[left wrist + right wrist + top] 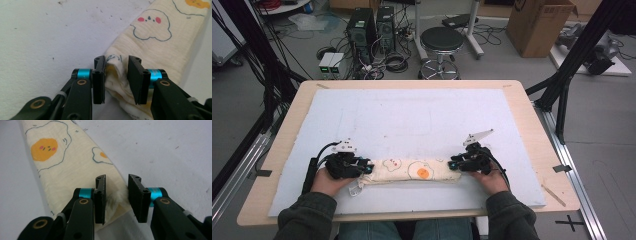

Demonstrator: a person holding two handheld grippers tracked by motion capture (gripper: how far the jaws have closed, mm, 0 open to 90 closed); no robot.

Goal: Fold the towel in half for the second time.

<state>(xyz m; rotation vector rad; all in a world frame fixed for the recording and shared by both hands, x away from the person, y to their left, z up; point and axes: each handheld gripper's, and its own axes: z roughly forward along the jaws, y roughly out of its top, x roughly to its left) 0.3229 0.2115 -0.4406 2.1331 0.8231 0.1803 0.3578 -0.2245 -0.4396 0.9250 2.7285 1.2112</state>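
Both forearms enter from the near edge, each hand level and pointing inward. Left gripper (368,167) has its jaws around the bunched left end of the cream folded cloth printed with fried eggs (414,170), still slightly apart; right gripper (454,164) likewise brackets the right end. Small print on the cloth's label is illegible. Cloth lies across the near part of the white foam-covered tabletop (412,115), with open surface beyond.
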